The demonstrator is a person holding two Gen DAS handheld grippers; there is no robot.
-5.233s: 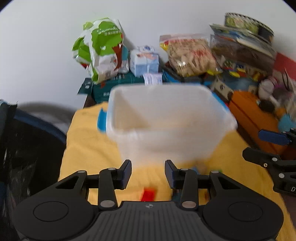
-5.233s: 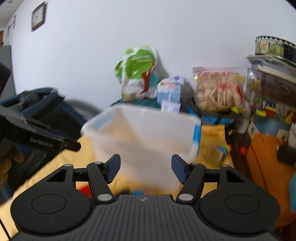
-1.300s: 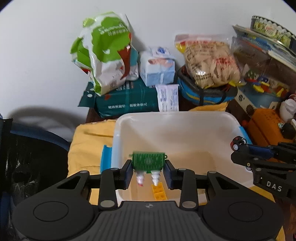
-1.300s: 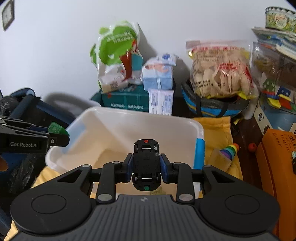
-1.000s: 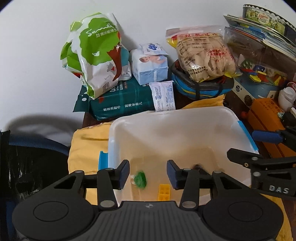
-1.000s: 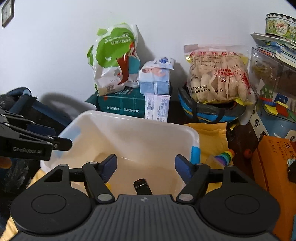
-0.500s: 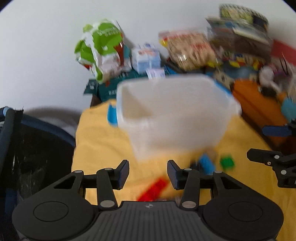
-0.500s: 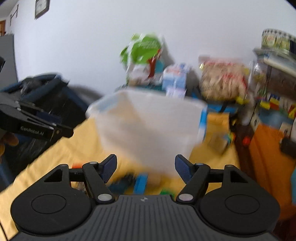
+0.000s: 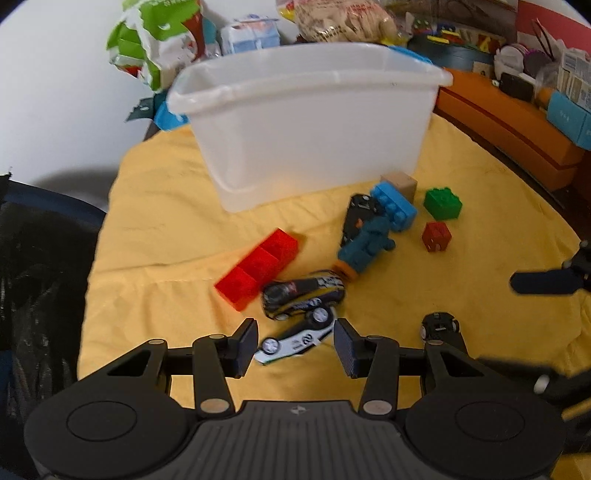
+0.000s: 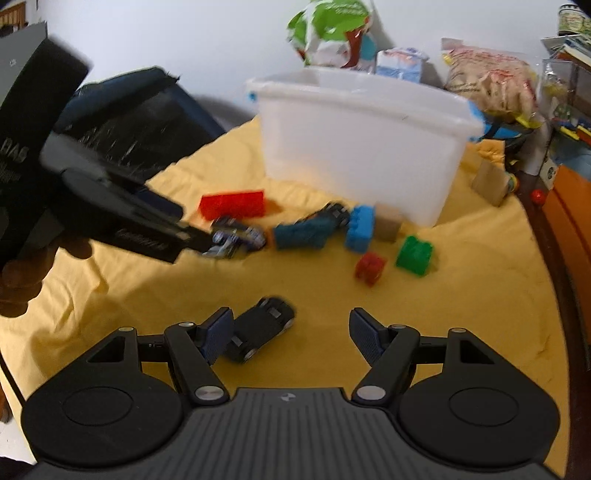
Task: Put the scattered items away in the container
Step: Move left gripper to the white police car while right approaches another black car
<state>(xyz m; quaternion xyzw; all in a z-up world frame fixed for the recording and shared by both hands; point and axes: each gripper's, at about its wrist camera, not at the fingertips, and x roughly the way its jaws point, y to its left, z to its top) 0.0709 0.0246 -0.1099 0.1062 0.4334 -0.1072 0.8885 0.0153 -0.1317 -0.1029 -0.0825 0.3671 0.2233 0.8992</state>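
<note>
Both grippers hang low over the yellow cloth because the toys lie scattered in front of the white container, which stands at the far side. The left gripper, jaws apart and empty, brackets a white toy car (probably its next pick). The right gripper, also spread and empty, has a black toy car beside its left finger.

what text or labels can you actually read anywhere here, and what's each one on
"DAS": on the body of the left claw, seen from the right wrist view.
A second white word on the left claw's finger arm: too blurred to read.
Markings on the white toy car and the black and yellow toy car: too blurred to read.
Print on the green and white bag and snack bag: unreadable.
</note>
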